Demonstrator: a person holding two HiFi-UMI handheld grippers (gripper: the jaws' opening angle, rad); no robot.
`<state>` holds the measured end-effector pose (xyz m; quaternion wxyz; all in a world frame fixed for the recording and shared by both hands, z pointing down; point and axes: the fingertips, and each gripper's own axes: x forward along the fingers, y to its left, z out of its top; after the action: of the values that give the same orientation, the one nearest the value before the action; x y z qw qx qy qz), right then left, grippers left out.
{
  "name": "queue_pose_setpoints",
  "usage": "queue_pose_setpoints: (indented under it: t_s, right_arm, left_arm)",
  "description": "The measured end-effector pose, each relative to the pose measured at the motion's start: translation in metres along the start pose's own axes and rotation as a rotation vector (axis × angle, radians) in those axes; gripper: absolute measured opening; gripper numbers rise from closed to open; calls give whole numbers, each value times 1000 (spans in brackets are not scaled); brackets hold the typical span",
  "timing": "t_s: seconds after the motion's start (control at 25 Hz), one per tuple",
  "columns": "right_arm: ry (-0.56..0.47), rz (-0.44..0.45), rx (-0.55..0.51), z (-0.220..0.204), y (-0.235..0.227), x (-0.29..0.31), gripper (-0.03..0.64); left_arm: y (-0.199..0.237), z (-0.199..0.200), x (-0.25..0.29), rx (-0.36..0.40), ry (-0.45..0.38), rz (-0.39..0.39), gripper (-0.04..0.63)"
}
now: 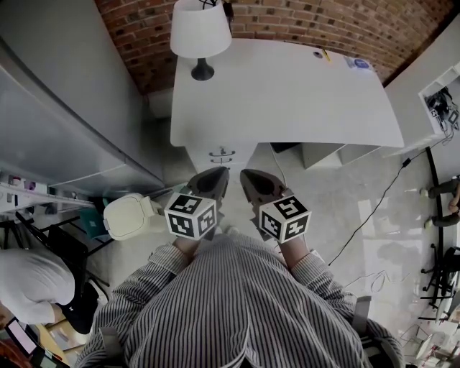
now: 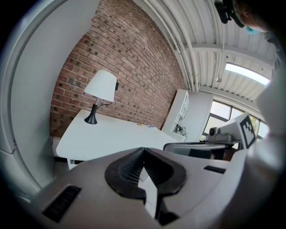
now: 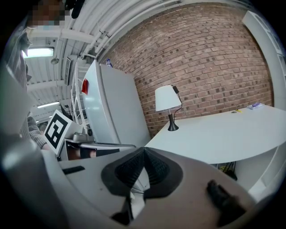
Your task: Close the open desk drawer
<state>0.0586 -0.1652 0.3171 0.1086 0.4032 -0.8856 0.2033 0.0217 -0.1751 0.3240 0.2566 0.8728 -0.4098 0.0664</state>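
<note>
1. Logged white desk [image 1: 287, 93] across upper centre of head view, set against brick wall [image 1: 302, 18]; lamp [image 1: 200, 32] standing on its upper-left corner.
2. Found drawer [image 1: 221, 154] just below desk's near edge, left of frame centre, front and handle facing down-frame, poking out a little past the desktop. Could not tell how far open.
3. Noted left gripper [image 1: 215, 177] and right gripper [image 1: 251, 180] side by side at frame centre, both pointed up-frame toward the drawer, near it but not touching.
4. Checked left gripper view: ribbed pads [image 2: 129, 167] pressed together at the tips, nothing between them.
5. Checked right gripper view: likewise closed tip to tip, nothing gripped.
6. Noted striped shirt [image 1: 237, 302] filling bottom of head view; black cable [image 1: 374, 208] trailing over floor at right.
</note>
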Motion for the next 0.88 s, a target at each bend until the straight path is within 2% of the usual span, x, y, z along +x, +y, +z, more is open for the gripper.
queue_pose_setpoints:
  t_s: [0.88]
  right_arm:
    - [-3, -40, -4, -5, 0, -8, 15]
  left_arm:
    - [-8, -10, -6, 25, 26, -13, 12]
